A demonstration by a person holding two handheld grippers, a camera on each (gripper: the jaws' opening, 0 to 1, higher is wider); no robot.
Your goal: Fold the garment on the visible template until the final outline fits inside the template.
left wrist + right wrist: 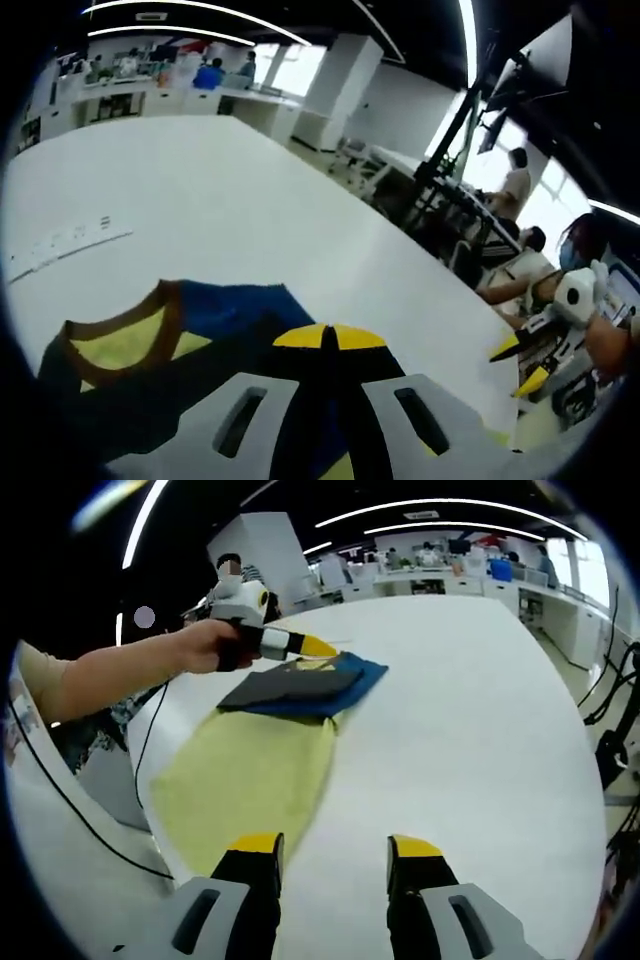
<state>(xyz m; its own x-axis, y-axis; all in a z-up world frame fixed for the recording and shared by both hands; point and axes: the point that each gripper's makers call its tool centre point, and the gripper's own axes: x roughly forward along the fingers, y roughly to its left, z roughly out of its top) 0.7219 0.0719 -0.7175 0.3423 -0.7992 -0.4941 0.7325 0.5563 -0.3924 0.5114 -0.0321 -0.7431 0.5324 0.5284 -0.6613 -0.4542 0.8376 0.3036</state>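
Garment spread flat on white surface, yellow body nearest the right claw, blue and dark folded portion at the far end, presumably laid out for further folding. Left claw closed at the garment's far edge, apparently pinching the dark layer to pull it over, jaws together in its own view; right claw wide apart, gripping nothing, just short of the garment's near hem. Containers: none noted; template outline indiscernible.
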